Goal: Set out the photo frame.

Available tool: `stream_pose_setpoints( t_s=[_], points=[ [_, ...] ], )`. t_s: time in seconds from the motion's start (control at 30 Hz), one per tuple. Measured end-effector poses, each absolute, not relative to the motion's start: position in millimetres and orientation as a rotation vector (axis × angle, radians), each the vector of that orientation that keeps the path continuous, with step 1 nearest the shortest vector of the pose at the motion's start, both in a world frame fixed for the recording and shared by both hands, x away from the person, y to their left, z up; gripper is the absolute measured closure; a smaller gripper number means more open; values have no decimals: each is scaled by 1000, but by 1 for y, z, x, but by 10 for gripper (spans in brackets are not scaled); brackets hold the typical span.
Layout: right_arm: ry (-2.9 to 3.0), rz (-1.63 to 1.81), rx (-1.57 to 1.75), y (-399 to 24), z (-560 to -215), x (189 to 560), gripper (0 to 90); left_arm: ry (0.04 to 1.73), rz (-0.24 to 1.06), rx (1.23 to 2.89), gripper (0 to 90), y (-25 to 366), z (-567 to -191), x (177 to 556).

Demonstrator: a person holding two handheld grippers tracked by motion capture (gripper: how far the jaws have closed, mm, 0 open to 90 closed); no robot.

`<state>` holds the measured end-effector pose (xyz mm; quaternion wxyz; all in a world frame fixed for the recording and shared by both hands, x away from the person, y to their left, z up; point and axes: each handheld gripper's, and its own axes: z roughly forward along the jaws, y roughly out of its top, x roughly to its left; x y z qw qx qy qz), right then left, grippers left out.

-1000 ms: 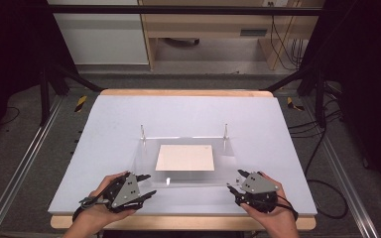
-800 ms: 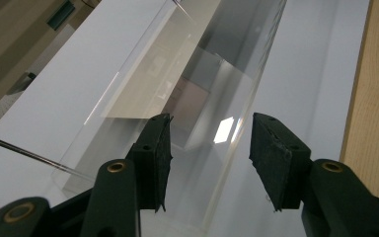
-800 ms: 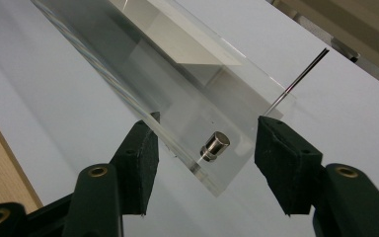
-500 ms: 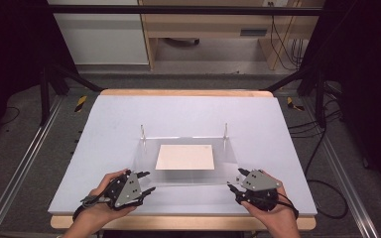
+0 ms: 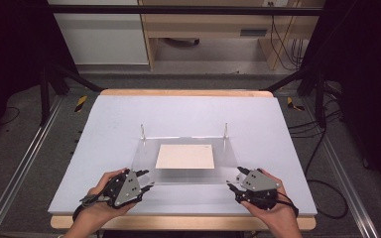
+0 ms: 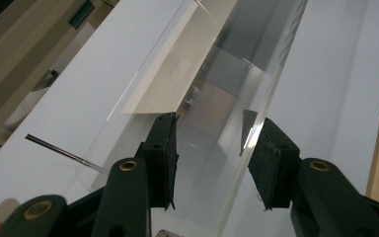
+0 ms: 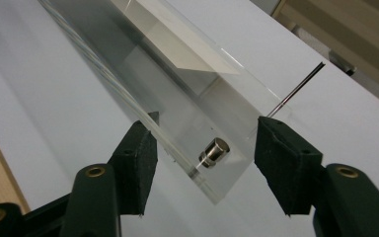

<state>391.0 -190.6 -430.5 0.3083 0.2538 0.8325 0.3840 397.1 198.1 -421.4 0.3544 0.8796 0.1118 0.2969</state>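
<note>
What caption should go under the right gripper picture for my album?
Right gripper, jaws open around the near corner of a clear acrylic frame, its metal standoff and cream sheet inside.

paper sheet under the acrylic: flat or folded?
Flat. The paper sheet lies spread as one even rectangle beneath the clear acrylic plate; no crease or lifted corner shows.

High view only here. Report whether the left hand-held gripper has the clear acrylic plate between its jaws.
Observer: Yes. In the left gripper view the left hand-held gripper straddles the near edge of the clear acrylic plate. Its jaws have just been closing, and the pads are not visibly pressing it.
Operator: Now report the right one.
Observer: The right hand-held gripper stands open around the plate's corner, with a gap on each side.
Operator: Say what sits at that corner.
Observer: A small silver metal cylinder is fixed to the plate there, between the jaws.
</note>
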Motion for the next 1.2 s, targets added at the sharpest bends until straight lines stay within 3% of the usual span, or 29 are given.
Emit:
stream_pose_setpoints(
  t_s=[0.47,1.2],
  points=[
    [2184,998,570,-178,-428,396,525,329,754,2238,569,205,-414,402],
    [2213,1056,671,-176,-387,417,573,405,748,2192,645,213,-377,419]
  ],
)
